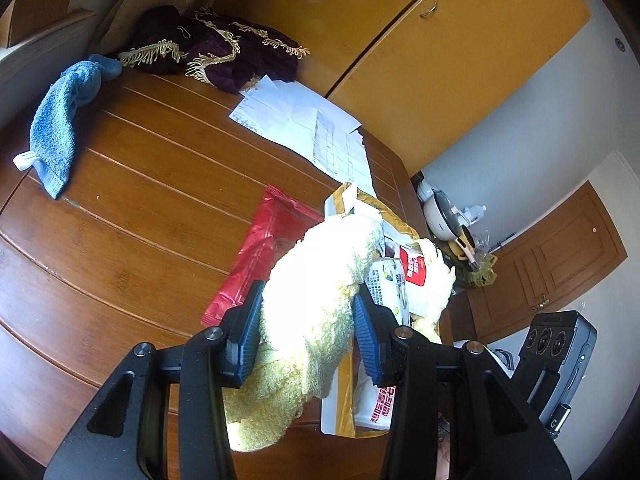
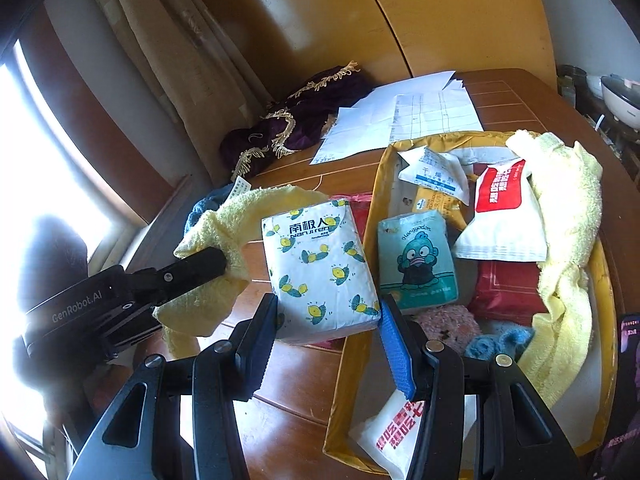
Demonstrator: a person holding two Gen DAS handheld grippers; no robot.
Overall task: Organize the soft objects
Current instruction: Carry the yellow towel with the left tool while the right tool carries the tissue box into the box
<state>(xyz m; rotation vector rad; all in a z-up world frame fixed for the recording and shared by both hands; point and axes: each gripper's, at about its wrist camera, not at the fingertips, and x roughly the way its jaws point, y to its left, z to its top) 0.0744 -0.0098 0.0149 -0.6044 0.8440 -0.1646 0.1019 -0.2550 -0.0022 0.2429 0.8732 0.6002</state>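
Observation:
In the left wrist view my left gripper [image 1: 308, 332] is shut on a pale yellow towel [image 1: 316, 280] that is lifted above the wooden table [image 1: 120, 220] and droops below the blue pads. The right wrist view shows that same left gripper [image 2: 200, 268] clamped on the yellow towel [image 2: 232, 216]. My right gripper [image 2: 330, 316] is shut on a white tissue pack with lemon print [image 2: 320, 272], held just left of the yellow cardboard box [image 2: 376, 184]. A second yellow towel [image 2: 568, 240] lies along the box's right side.
The box holds a teal cartoon tissue pack [image 2: 418, 260], white-and-red packets [image 2: 504, 208], and pink [image 2: 444, 320] and blue [image 2: 496, 344] knitted pieces. A blue towel [image 1: 56, 128], a purple fringed cloth [image 1: 216, 52], papers [image 1: 304, 120] and a red bag [image 1: 264, 252] lie on the table. Cabinets stand behind.

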